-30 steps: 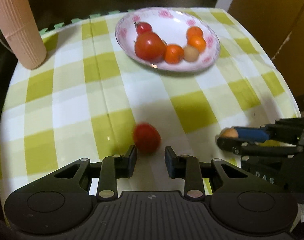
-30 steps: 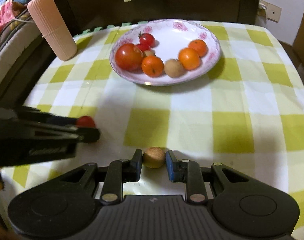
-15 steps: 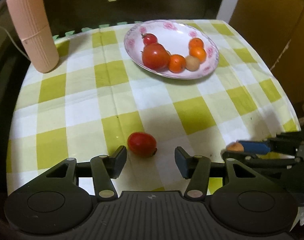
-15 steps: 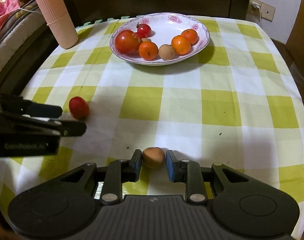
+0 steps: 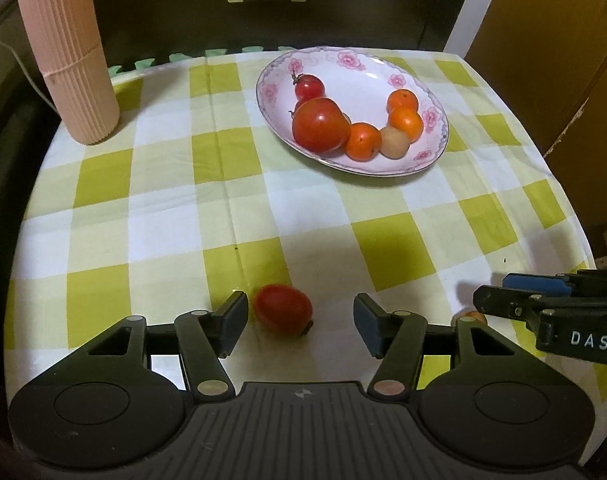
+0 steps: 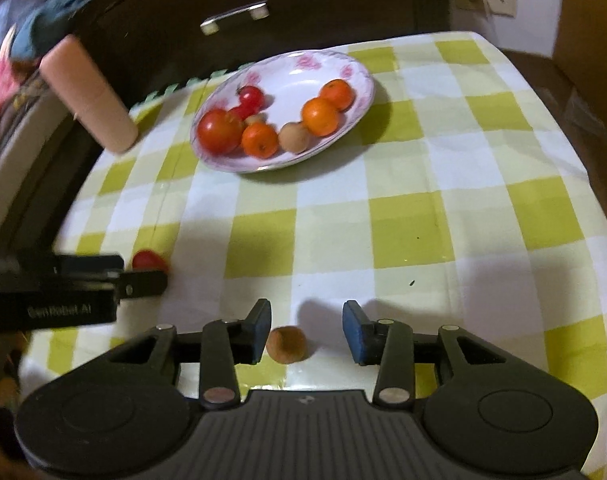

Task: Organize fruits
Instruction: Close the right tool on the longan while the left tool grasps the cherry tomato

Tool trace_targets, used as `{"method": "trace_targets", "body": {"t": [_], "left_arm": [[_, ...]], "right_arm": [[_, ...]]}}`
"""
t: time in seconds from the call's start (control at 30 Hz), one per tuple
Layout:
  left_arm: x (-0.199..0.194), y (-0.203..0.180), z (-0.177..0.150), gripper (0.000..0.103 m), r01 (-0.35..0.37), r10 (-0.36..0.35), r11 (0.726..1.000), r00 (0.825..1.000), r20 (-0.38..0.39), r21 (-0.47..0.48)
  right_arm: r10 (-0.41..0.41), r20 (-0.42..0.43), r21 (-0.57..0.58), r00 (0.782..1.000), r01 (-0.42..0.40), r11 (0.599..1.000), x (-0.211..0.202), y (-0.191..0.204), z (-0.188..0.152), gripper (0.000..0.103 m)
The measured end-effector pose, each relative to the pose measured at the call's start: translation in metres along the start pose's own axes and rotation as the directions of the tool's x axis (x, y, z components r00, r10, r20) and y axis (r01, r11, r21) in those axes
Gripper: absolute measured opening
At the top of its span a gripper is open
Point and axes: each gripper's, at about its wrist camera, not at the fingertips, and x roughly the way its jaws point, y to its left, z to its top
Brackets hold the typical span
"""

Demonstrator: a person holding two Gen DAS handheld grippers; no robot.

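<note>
On the bench (image 5: 163, 216), the plate (image 5: 343, 68) sits toward the far edge. Near the front edge, the left gripper (image 5: 299, 314) has just released the tomato (image 5: 282, 314), its long axis crossing the jaws; the right gripper (image 6: 306, 330) has just released the brown fruit (image 6: 286, 343).

plate (image 5: 435, 120) far on tablecloth (image 5: 163, 216) | cylinder (image 5: 67, 52) left of plate

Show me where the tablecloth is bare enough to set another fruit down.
Bare cloth runs across the middle, between the plate and the two hand-held grippers, and along the right side past the plate. Crowded: the near edge, where the small tomato lies between the open left hand-held gripper fingers and the brown fruit within the right hand-held gripper.
</note>
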Motion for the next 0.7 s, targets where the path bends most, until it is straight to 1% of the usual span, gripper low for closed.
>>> {"method": "trace_targets", "body": {"t": [0.13,0.33,0.53,0.6,0.67,0.7], "left_arm": [[0.0,0.002,0.001,0.066,-0.001,0.001,1.0,1.0,-0.001,-0.004],[0.004,0.001,0.0,0.066,-0.003,0.003,1.0,1.0,-0.019,-0.001],[0.012,0.0,0.0,0.064,-0.017,0.017,1.0,0.999,-0.035,0.004],[0.014,0.0,-0.001,0.06,-0.016,0.016,1.0,0.999,-0.043,-0.001],[0.015,0.0,-0.002,0.052,-0.02,0.019,1.0,0.999,-0.049,-0.003],[0.016,0.0,-0.002,0.05,-0.025,0.025,1.0,0.998,-0.05,-0.003]], "right_arm": [[0.004,0.005,0.003,1.0,-0.004,1.0,-0.002,0.001,0.001,0.037],[0.009,-0.037,-0.048,0.999,-0.011,0.999,0.009,0.015,-0.007,0.037],[-0.003,-0.052,-0.058,0.999,0.0,0.998,0.013,0.016,-0.011,0.037],[-0.006,-0.058,-0.059,0.998,0.002,0.998,0.015,0.015,-0.012,0.037],[-0.009,-0.054,-0.064,0.998,0.006,0.998,0.015,0.016,-0.012,0.037],[-0.011,-0.055,-0.066,0.998,0.007,0.998,0.016,0.016,-0.012,0.037]]}}
